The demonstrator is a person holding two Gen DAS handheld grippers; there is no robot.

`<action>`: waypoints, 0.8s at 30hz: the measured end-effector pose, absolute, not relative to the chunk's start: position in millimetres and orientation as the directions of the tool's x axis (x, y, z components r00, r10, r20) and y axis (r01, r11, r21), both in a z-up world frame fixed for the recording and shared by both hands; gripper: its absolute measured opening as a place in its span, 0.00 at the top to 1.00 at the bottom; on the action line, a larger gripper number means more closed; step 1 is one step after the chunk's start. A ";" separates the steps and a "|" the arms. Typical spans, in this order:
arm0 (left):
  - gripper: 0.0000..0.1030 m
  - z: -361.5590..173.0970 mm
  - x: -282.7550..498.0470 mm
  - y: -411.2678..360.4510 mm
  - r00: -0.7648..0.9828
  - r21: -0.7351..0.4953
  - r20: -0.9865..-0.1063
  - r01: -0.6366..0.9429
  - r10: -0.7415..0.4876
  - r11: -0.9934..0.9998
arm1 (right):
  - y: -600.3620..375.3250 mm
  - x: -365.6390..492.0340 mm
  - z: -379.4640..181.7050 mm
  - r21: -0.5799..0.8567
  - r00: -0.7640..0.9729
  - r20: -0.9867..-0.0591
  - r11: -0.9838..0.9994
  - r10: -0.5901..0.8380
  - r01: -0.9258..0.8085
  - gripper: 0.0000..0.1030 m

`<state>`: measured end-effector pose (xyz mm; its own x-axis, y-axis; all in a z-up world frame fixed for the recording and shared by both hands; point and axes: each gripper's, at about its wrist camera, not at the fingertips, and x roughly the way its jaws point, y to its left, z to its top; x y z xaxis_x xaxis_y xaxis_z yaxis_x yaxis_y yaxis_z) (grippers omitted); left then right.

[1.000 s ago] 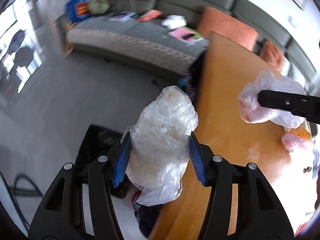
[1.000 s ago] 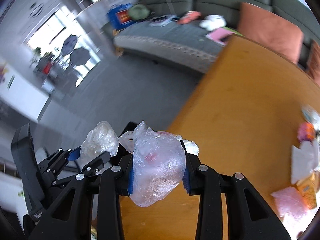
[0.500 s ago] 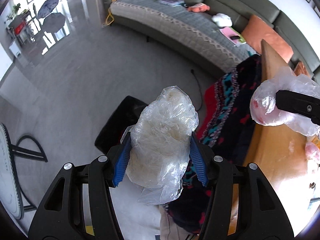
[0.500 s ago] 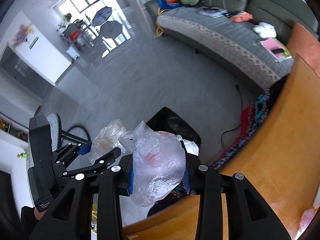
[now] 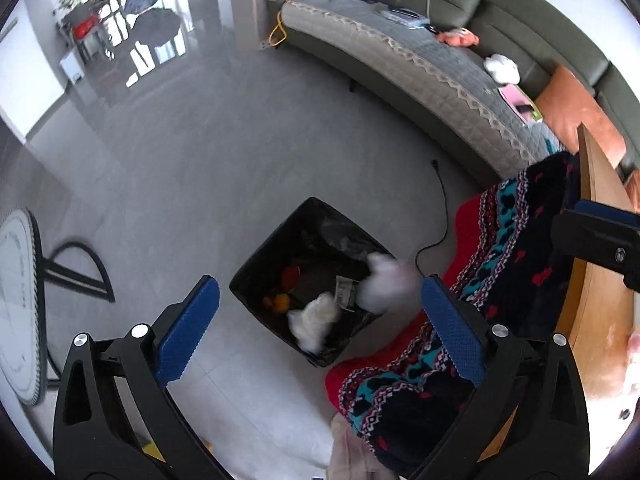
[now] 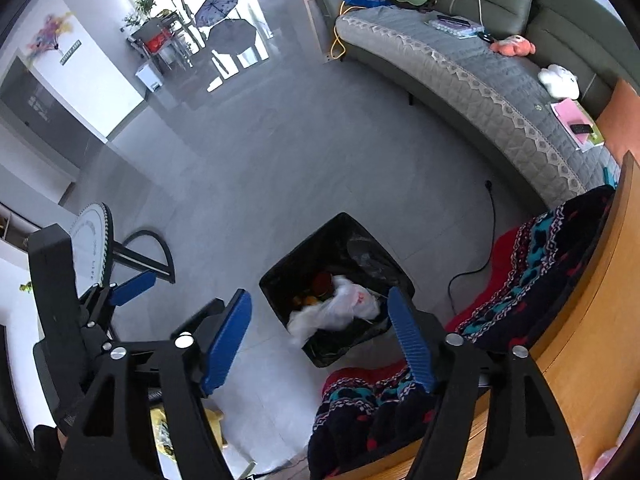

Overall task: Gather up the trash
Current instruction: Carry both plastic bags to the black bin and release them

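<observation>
We are holding both grippers over the black bin (image 5: 308, 280) on the grey floor (image 5: 192, 168), pointing steeply down. The left gripper (image 5: 320, 332) is standing wide open; its jaws have just been opening, and nothing is sitting between the blue fingers (image 5: 188, 330). The right gripper (image 6: 320, 336) is also open, jaws just having spread, with nothing between its fingers (image 6: 412, 344).

The trash is in the bin's mouth. In the left wrist view we are seeing two pale plastic bundles: a white bag (image 5: 316, 320) at the near edge of the bin and a second bag (image 5: 384, 282), blurred, at its right rim. In the right wrist view a clear plastic bag (image 6: 340, 308) with a red mark is lying across the bin's contents, beside something orange (image 6: 308, 301) and something red (image 6: 322, 280).

Just right of the bin a patterned red, teal and dark blanket (image 5: 500, 280) is hanging off the wooden surface (image 5: 600, 280). A black cord (image 5: 440, 208) is trailing across the floor behind the bin. A long grey sofa (image 5: 420, 68) is curving along the far side. Part of the right gripper is jutting in at the right edge of the left wrist view.
</observation>
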<state>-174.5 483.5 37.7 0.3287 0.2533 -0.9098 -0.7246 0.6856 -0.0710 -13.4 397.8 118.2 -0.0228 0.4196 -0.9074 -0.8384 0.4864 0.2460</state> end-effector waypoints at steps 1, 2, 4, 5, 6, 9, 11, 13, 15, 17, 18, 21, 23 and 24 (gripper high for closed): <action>0.05 36.6 -177.3 484.9 0.329 -0.076 -0.911 -0.728 0.249 0.681 | 396.2 -13.7 116.9 0.241 -0.020 -0.910 0.488 0.414 -0.839 0.30; 0.05 35.8 -178.7 483.1 0.329 -0.082 -0.912 -0.731 0.245 0.678 | 395.3 -15.1 116.7 0.239 -0.019 -0.911 0.490 0.411 -0.838 0.30; 0.05 35.5 -180.9 481.8 0.330 -0.088 -0.913 -0.732 0.240 0.675 | 392.0 -16.6 117.0 0.229 -0.009 -0.914 0.496 0.407 -0.838 0.30; 0.05 35.8 -182.1 481.4 0.332 -0.089 -0.913 -0.730 0.238 0.677 | 389.5 -16.8 117.3 0.214 0.004 -0.917 0.501 0.398 -0.839 0.30; 0.05 36.7 -182.1 480.1 0.333 -0.088 -0.912 -0.727 0.238 0.681 | 386.6 -16.7 117.8 0.200 0.016 -0.921 0.507 0.390 -0.838 0.30; 0.05 40.9 -180.1 475.7 0.344 -0.090 -0.909 -0.715 0.237 0.693 | 378.8 -17.9 122.4 0.217 0.005 -0.918 0.510 0.398 -0.832 0.24; 0.05 44.2 -175.8 470.9 0.354 -0.094 -0.906 -0.702 0.231 0.706 | 370.5 -15.3 125.7 0.231 0.005 -0.911 0.519 0.413 -0.823 0.22; 0.05 47.5 -171.8 466.5 0.361 -0.092 -0.904 -0.688 0.230 0.720 | 360.9 -11.9 129.5 0.241 0.009 -0.905 0.529 0.426 -0.814 0.22; 0.05 52.5 -166.6 460.3 0.372 -0.091 -0.899 -0.672 0.229 0.735 | 351.3 -8.5 133.5 0.242 0.019 -0.903 0.544 0.430 -0.803 0.22; 0.05 56.9 -161.8 452.8 0.384 -0.090 -0.895 -0.655 0.227 0.750 | 343.3 -6.5 137.5 0.232 0.041 -0.902 0.562 0.430 -0.794 0.22; 0.05 60.2 -158.3 448.1 0.391 -0.089 -0.892 -0.643 0.226 0.760 | 339.0 -5.8 139.7 0.232 0.047 -0.900 0.568 0.433 -0.790 0.22; 0.05 68.3 -149.1 435.7 0.412 -0.091 -0.884 -0.614 0.220 0.784 | 321.7 -0.9 144.7 0.247 0.052 -0.895 0.589 0.443 -0.769 0.22; 0.05 73.2 -142.4 426.7 0.427 -0.093 -0.879 -0.593 0.214 0.800 | 311.9 1.2 147.9 0.255 0.059 -0.888 0.596 0.455 -0.761 0.22; 0.05 75.7 -138.4 421.3 0.433 -0.092 -0.877 -0.580 0.210 0.809 | 305.6 2.0 149.0 0.254 0.068 -0.886 0.603 0.459 -0.756 0.22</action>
